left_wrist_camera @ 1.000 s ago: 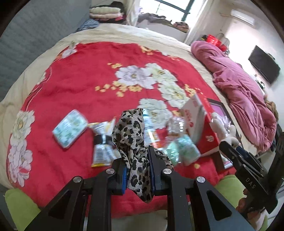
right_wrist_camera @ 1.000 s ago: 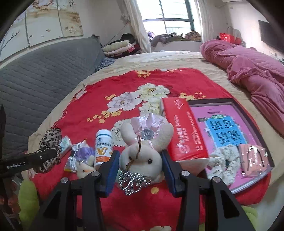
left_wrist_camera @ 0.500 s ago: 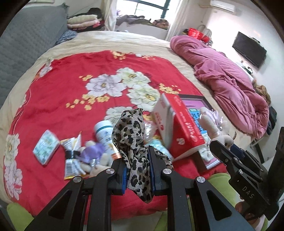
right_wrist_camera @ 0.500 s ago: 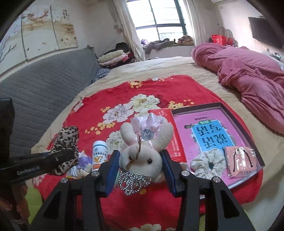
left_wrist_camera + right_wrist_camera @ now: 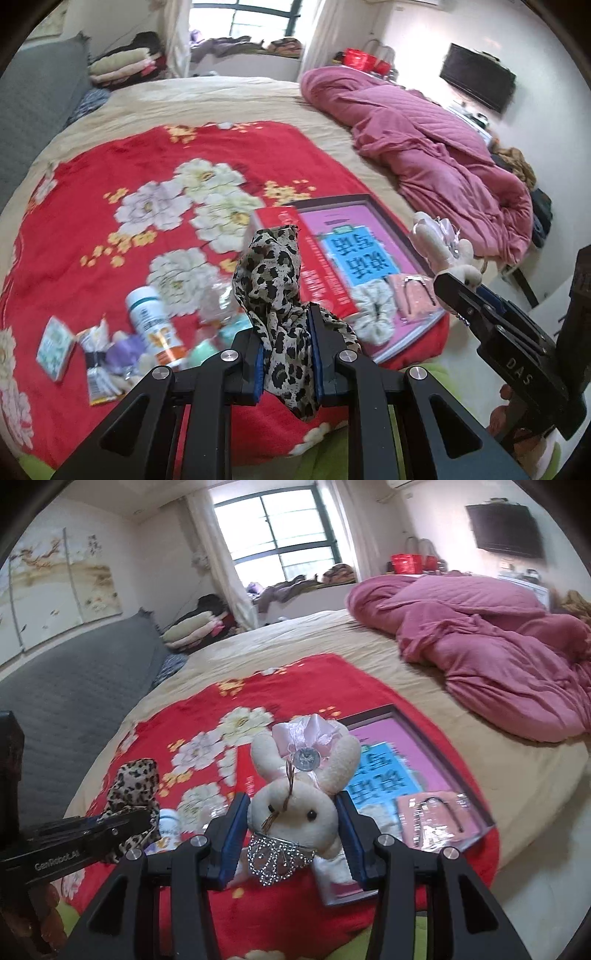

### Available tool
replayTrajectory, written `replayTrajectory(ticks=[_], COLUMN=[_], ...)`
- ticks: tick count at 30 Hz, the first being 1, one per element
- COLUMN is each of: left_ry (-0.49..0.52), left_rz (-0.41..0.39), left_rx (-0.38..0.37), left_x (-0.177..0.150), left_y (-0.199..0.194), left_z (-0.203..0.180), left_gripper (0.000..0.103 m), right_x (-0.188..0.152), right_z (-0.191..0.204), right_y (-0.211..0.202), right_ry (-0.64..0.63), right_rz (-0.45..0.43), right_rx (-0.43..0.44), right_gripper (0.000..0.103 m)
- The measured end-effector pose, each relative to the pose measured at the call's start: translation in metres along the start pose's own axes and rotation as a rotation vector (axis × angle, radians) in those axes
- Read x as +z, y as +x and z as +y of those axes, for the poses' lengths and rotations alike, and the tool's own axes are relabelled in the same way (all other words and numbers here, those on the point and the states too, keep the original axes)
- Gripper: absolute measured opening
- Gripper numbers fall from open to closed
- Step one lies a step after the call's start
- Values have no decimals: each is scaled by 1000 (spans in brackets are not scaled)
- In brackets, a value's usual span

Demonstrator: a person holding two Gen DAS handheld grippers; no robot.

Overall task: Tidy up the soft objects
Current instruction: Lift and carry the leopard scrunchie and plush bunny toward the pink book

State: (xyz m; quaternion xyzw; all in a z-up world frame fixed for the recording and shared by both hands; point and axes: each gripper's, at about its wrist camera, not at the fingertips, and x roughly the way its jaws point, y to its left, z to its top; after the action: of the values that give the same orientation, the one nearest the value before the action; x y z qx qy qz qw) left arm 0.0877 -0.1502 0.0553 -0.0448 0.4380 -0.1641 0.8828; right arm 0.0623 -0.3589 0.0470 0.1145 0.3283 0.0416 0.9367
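From my left wrist, my left gripper (image 5: 287,334) is clamped on the leopard scarf (image 5: 275,280), held above the red blanket (image 5: 92,206) near the tray (image 5: 373,206).

From my right wrist, my right gripper (image 5: 291,819) squeezes the plush bunny (image 5: 299,794) over that blanket, tray just behind.

The leopard-print scarf (image 5: 275,291) was thin, limp woven cloth with a matt face. The plush rabbit (image 5: 295,805) wore short cream pile, a satin-sheen pink bow and a glittering collar at its 6 o'clock. The red floral blanket (image 5: 110,221) looked fleecy and matt. The pink quilt (image 5: 498,657) was stitched matt cloth. The pink sleeve (image 5: 436,819) was glossy clear plastic.
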Motion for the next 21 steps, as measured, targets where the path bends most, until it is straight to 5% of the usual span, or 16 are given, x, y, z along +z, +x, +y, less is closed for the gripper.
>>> replayTrajectory(ticks=[21], left_ry=[134], left_rz=[51], left_rx=[-125], left_x=[19], left_y=[47], left_z=[-87], left_gripper=[20], right_x=[11], right_z=[-57], right_y=[-22], right_ry=[62], right_rz=[-59], right_rx=[-102], right_gripper=[47])
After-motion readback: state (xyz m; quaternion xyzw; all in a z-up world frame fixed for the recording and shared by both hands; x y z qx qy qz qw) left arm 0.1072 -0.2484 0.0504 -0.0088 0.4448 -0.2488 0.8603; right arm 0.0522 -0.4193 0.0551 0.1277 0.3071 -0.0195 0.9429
